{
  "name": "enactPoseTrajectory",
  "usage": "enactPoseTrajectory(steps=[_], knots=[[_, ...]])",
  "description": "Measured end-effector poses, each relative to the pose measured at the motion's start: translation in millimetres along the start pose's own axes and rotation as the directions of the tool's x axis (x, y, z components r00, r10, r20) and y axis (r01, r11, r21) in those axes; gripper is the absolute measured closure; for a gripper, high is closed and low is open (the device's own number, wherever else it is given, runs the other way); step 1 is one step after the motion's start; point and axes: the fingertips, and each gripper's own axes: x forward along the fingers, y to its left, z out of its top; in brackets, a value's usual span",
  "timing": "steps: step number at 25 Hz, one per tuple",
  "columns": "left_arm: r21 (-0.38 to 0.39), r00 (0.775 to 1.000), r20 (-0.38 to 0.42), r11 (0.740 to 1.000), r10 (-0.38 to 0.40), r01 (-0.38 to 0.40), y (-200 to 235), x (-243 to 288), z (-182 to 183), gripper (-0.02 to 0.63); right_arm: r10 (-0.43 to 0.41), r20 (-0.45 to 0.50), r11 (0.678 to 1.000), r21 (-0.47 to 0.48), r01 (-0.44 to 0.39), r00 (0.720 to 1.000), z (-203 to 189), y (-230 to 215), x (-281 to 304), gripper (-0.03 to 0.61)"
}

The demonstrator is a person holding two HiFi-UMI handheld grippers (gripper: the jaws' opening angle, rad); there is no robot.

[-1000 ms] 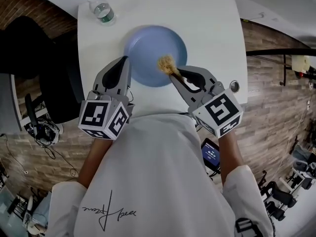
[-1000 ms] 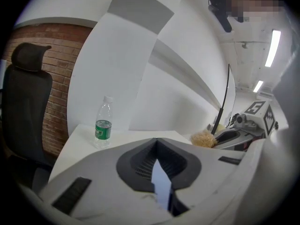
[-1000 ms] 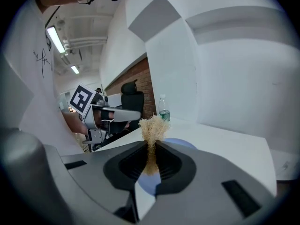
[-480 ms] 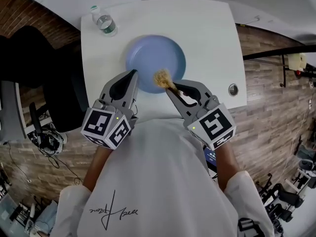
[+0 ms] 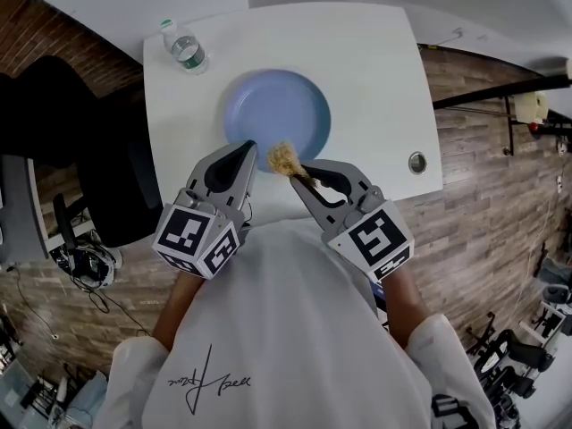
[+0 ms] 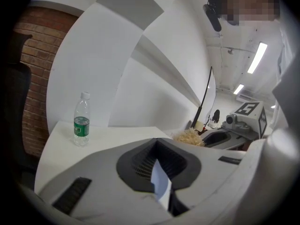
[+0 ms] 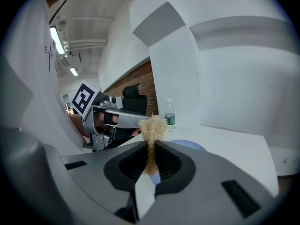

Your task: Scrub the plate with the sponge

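The round blue plate (image 5: 277,105) lies on the white table (image 5: 375,79). My right gripper (image 5: 296,172) is shut on a tan, fibrous sponge (image 5: 284,158), which sticks out past the fingertips at the plate's near rim. In the right gripper view the sponge (image 7: 152,127) is pinched between the jaws, with the plate (image 7: 191,146) just beyond. My left gripper (image 5: 249,147) is shut and empty, its tip at the plate's near-left rim, close beside the sponge. In the left gripper view its jaws stand closed together, with the sponge (image 6: 189,137) off to the right.
A clear water bottle (image 5: 184,46) with a green label stands at the table's far left corner. A small metal grommet (image 5: 416,162) sits near the table's right edge. A black chair (image 5: 85,141) stands left of the table.
Both grippers have drawn back toward me. The sponge has moved from over the plate's right part to its near rim, and the left gripper's tip from the left rim to the near-left rim.
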Motion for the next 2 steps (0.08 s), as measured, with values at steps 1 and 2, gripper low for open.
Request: enactPoseTrajectory(steps=[1, 2], knots=[[-0.002, 1.0, -0.002, 1.0, 0.003, -0.003, 0.9, -0.3, -0.3, 0.623, 0.0, 0.0, 1.0, 0.003, 0.0, 1.0, 0.0, -0.4, 0.0, 0.54], [-0.004, 1.0, -0.003, 1.0, 0.006, -0.006, 1.9, -0.6, -0.7, 0.623, 0.0, 0.0, 1.0, 0.005, 0.0, 1.0, 0.0, -0.8, 0.1, 0.54]])
